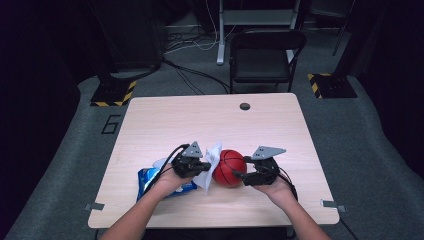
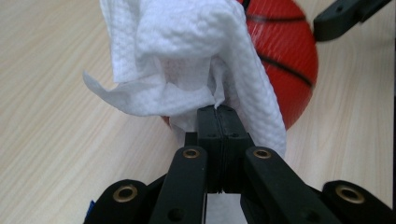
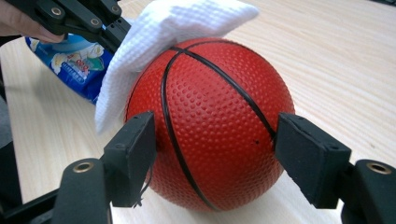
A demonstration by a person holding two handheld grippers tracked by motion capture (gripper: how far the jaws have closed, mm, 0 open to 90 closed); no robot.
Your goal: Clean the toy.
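Note:
A small red basketball (image 1: 229, 168) with black seams rests on the wooden table (image 1: 200, 120) near its front edge. My right gripper (image 1: 240, 175) holds it from the right, one pad pressed on each side of the ball (image 3: 210, 121). My left gripper (image 1: 206, 166) is shut on a crumpled white wipe (image 1: 210, 165) and holds it against the ball's left and upper side. In the left gripper view the jaws meet on the wipe (image 2: 187, 56) at the left gripper (image 2: 217, 109), with the ball (image 2: 285, 60) behind. The wipe (image 3: 154, 42) drapes over the ball's top.
A blue pack of wipes (image 1: 150, 180) lies on the table under my left hand, also seen as the blue pack (image 3: 74, 65) in the right gripper view. A dark cable hole (image 1: 244, 106) is near the table's far edge. A black chair (image 1: 265, 55) stands beyond the table.

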